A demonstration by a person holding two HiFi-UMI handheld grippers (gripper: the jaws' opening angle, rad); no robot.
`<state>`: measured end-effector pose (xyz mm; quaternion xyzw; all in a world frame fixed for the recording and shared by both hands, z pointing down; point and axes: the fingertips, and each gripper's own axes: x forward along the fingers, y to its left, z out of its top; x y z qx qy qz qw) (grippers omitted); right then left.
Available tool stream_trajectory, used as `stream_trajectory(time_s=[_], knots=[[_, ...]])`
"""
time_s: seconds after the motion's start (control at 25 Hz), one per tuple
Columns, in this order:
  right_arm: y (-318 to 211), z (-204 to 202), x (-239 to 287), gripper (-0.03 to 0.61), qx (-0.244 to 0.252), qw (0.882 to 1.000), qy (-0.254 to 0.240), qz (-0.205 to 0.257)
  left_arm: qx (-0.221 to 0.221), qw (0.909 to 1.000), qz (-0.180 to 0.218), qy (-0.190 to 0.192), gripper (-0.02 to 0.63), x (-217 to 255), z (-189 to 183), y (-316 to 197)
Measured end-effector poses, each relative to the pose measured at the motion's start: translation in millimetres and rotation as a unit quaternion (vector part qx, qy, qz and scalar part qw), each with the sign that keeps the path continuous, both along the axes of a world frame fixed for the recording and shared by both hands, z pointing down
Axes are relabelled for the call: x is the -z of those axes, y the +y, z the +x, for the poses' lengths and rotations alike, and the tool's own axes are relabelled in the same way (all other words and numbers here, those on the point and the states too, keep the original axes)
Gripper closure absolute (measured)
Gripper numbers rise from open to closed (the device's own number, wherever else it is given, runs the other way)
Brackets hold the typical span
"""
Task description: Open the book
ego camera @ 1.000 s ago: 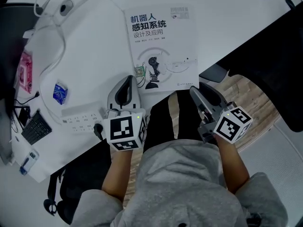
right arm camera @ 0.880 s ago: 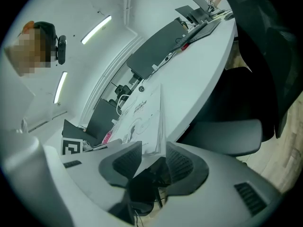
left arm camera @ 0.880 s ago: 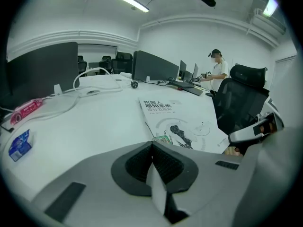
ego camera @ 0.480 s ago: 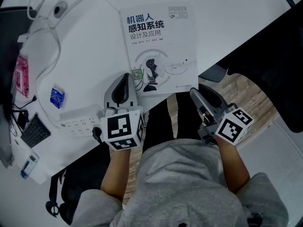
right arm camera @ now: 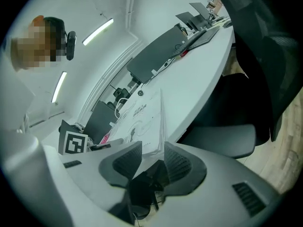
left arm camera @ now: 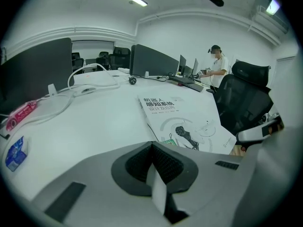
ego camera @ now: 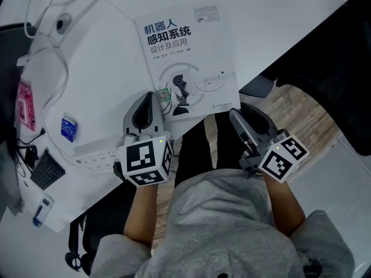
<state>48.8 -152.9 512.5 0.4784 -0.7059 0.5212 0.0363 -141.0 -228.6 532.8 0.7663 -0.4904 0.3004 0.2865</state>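
Change since a second ago: the desk scene sits slightly further left in the head view. The left gripper (ego camera: pixel 149 97) has edged up and left with it. The right gripper (ego camera: pixel 239 110) holds its place.

- Book (ego camera: pixel 185 57): closed, front cover up, flat on the white desk (ego camera: pixel 104 68), centre to upper centre of the head view. The long axis runs top to bottom of the frame, with the head end leaning a little to the upper left. The title end points away from the person and the foot lies along the desk's near edge. The spine is on the left side of the frame.
- Left gripper (left arm camera: pixel 152 145): jaws together, nothing between them. The tip lies just beside the book's lower left corner.
- Right gripper (right arm camera: pixel 152 148): jaws apart, pads pressing on nothing. It sits at the desk's near edge, just below the book's lower right corner. In the right gripper view that corner of the book (right arm camera: pixel 142 122) shows through the gap.
- Power strip (ego camera: pixel 95 155): lower left, beside the left gripper.
- Blue packet (ego camera: pixel 69 128): left of frame, well apart from the book.
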Motion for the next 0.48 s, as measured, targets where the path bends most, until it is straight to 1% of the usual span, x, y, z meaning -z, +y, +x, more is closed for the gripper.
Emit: stream_trajectory(time_s=[0.16,0.28,0.48], knots=[[2,4,-11,0.428,-0.013,1.0,-0.014,-0.015,-0.009,0.9999,-0.003,-0.003,0.604,-1,3,-4],[0,4,-7,0.428,-0.017,1.0,-0.012,-0.005,-0.014,0.9999,-0.002,-0.005,0.604,-2,4,-4],[-4,5,8,0.428,0.009,0.999,0.043,0.032,-0.015,0.9999,-0.006,0.0,0.604,-3,7,-4]])
